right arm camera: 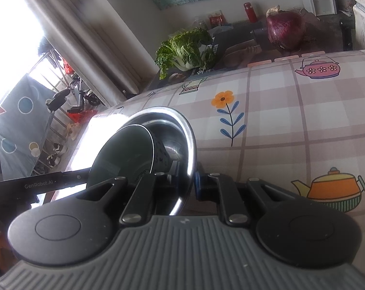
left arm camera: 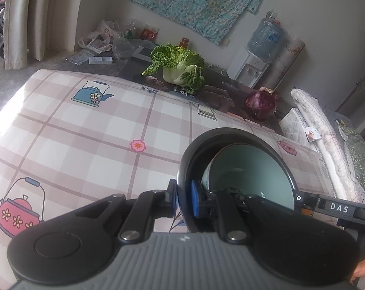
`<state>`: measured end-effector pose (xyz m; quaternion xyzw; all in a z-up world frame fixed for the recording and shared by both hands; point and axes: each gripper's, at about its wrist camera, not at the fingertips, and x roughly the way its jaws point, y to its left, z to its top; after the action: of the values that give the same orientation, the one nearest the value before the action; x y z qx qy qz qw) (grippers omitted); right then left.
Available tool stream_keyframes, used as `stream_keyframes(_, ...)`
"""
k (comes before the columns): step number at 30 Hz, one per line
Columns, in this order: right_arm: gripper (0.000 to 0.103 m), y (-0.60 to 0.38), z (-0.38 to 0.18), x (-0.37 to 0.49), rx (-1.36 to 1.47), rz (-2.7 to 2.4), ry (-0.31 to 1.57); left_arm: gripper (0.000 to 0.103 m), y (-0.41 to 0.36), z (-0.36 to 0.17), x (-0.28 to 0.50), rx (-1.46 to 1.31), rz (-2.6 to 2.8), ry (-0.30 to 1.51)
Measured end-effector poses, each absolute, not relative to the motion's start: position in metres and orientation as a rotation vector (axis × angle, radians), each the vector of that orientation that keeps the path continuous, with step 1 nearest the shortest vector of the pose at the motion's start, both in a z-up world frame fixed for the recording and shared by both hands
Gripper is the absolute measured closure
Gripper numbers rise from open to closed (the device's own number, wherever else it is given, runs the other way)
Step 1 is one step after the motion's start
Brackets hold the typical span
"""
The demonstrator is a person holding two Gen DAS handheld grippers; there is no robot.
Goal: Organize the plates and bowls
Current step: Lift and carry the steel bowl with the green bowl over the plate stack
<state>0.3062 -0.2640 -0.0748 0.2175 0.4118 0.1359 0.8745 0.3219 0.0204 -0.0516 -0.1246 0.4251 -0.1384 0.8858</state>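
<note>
Both tongs clamp steel bowl (right arm camera: 182,130) rim | checked tablecloth (left arm camera: 86,133) | cabbage (left arm camera: 180,67), onion (left arm camera: 261,105)

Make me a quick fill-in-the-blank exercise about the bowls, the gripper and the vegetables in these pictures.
1. The right gripper is shut on the rim of the steel bowl, and the nested bowl in it is dark ___ inside.
2. The round purple vegetable beyond the tablecloth is an ___.
3. In both views the leafy cabbage lies to the ___ of that vegetable.

Missing words: green; onion; left.
</note>
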Motion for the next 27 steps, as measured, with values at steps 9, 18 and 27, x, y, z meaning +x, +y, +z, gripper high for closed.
stream_keyframes(9,0.092,-0.265,-0.046,0.294,0.449,0.286,0.822,0.09,0.02,-0.024,0.305,-0.267,-0.3,0.841)
stream_keyframes(18,0.092,-0.261,-0.01,0.251,0.457,0.292,0.789,0.09,0.028,0.012,0.262,-0.263,-0.323,0.796)
stream_keyframes(27,0.092,-0.253,0.001,0.184,0.473,0.284,0.802,0.09,0.036,0.016,0.203,-0.286,-0.332,0.805)
